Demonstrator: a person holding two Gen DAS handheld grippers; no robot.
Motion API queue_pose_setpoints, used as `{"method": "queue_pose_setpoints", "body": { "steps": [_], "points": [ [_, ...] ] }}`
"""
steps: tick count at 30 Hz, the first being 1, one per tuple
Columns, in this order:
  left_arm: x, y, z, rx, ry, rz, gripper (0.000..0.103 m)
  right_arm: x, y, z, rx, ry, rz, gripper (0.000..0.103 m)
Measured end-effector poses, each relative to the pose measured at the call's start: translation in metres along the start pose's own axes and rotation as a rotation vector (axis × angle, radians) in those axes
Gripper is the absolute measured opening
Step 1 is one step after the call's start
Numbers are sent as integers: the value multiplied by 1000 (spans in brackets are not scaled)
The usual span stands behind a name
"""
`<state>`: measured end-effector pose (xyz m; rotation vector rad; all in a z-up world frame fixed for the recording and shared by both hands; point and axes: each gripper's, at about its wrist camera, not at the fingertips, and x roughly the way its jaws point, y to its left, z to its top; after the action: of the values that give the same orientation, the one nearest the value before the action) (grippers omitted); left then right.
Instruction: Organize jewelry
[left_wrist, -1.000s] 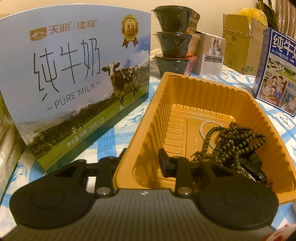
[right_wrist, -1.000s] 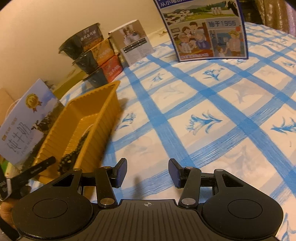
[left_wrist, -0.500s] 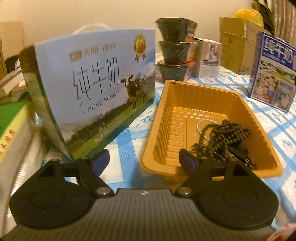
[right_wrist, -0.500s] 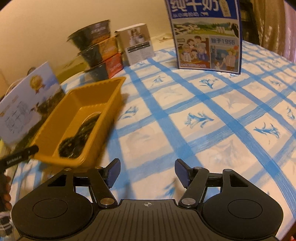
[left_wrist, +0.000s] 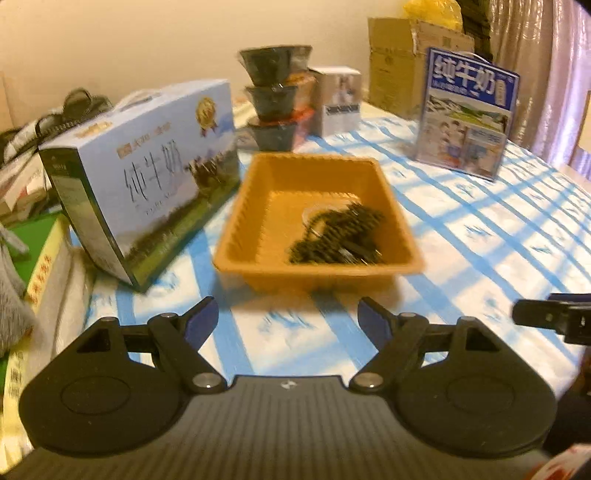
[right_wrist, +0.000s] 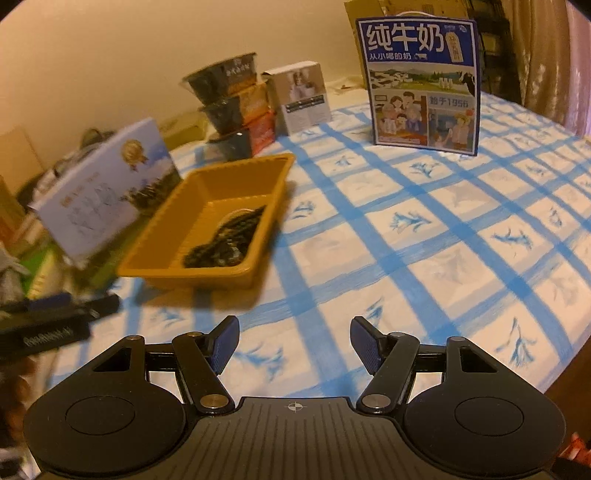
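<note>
Dark bead strands heaped in orange tray; both tongs gape empty.

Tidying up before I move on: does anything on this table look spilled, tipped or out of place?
Nothing has spilled or tipped. The dark bead strands lie in one tangled heap with a pale ring at the near right end of the orange tray, not sorted. The boxes and the stacked bowls stand upright.
</note>
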<state>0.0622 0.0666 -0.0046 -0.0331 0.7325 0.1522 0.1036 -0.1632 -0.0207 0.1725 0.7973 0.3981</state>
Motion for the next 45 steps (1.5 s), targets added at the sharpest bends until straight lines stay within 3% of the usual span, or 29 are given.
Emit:
{"method": "queue_pose_setpoints", "body": {
  "steps": [6,11,17,20,26,45],
  "points": [
    [-30,-18,-15,-7,51,-59,81,-29,2,-11,-10,-7,-6,67],
    [-49,-35,-25,22,52,-87,81,-49,4,-24,-72,-18,-14,67],
    [-64,-56,-31,65,39,-117,81,-59,-10,-38,-24,4,-13,67],
    [-66,-61,-32,81,35,-121,81,-66,-9,-42,-63,-5,-37,67],
    [-69,-67,-33,102,26,-126,81,-74,-21,-45,-4,-34,-21,67],
    [-67,-77,-31,132,23,-138,81,-76,-19,-47,-13,-39,-15,67]
  ]
}}
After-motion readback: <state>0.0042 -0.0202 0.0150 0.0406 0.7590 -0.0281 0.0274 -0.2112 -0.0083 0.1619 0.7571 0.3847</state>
